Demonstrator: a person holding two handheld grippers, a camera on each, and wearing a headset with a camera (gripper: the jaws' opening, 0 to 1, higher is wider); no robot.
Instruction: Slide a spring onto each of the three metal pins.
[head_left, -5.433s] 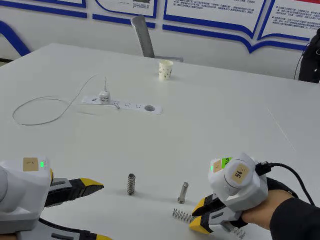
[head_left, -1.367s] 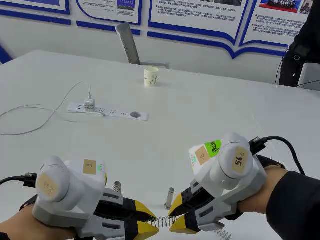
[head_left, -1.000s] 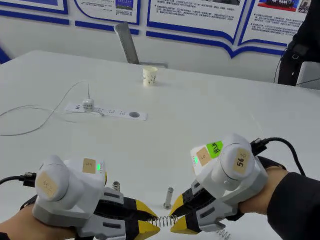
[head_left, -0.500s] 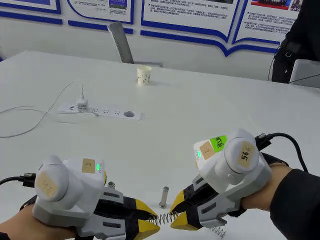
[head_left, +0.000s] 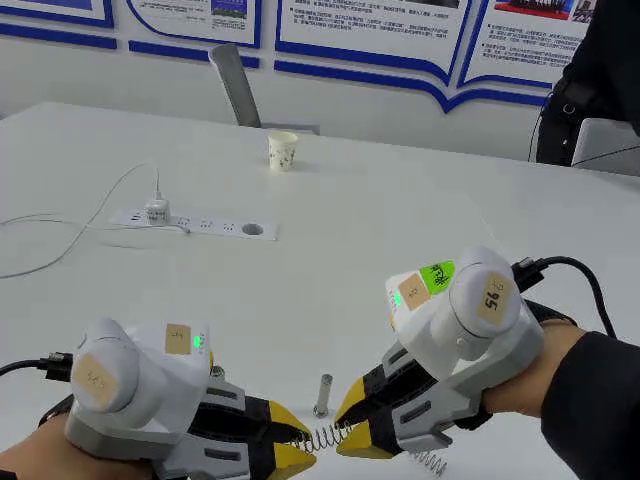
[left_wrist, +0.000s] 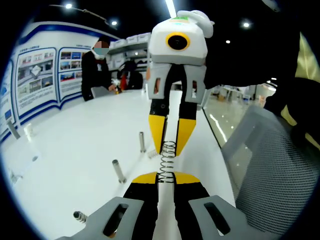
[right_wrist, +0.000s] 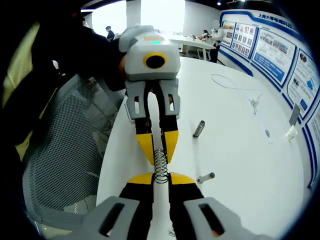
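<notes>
Just beside a bare pin (head_left: 323, 393), the spring (head_left: 322, 436) is pinched at one end by the left gripper (head_left: 292, 446) and at the other by the right gripper (head_left: 352, 432), probably so it is steadied and aligned for threading. A spare spring (head_left: 430, 462) is left lying nearby.

Three pins (left_wrist: 118, 171), three springs (left_wrist: 167, 160)

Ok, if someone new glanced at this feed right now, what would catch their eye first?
The spring held between the two tools: the left tool pinches one end and the right tool the other, at the near edge of the white table. Just behind it stands a bare pin, and a second spring lies on the table beside the right tool.
</notes>
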